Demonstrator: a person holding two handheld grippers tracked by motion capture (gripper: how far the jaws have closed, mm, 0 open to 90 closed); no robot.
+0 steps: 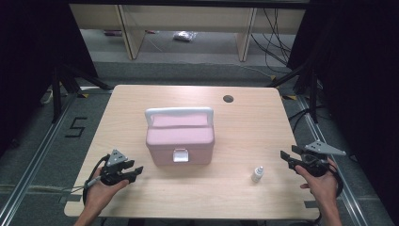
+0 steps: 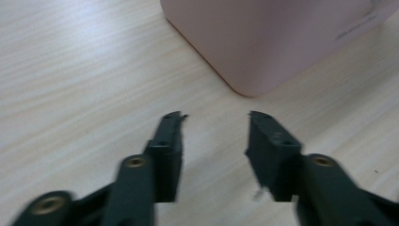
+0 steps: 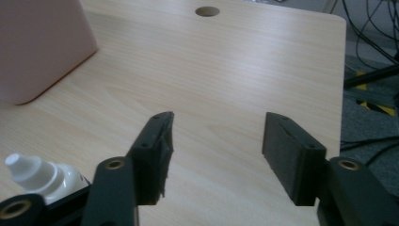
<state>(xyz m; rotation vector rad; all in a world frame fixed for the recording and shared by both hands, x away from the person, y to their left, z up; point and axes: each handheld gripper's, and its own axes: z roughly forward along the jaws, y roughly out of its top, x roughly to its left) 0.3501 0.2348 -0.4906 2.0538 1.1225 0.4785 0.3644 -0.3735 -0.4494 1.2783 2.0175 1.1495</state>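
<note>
Standing upright on the desk [image 1: 244, 122], the small white bottle [image 1: 257, 174] lay at nine o'clock from the right gripper [image 1: 288, 159], whose fingers [image 3: 294, 155] gaped empty, nearer it than the equally empty, part-open left gripper [image 1: 134, 172].

We read a black "5" marked on the grey floor [image 1: 75, 127] left of the table; the pink box's [image 2: 263, 42] small print stays illegible.

The high view looks forward and down from the near side, taking in the whole table [image 1: 244, 141]. The left gripper view sits low and close, facing the pink box [image 2: 263, 42]; the right gripper view faces far-left across the tabletop, sharing that box [image 3: 37, 52].
</note>
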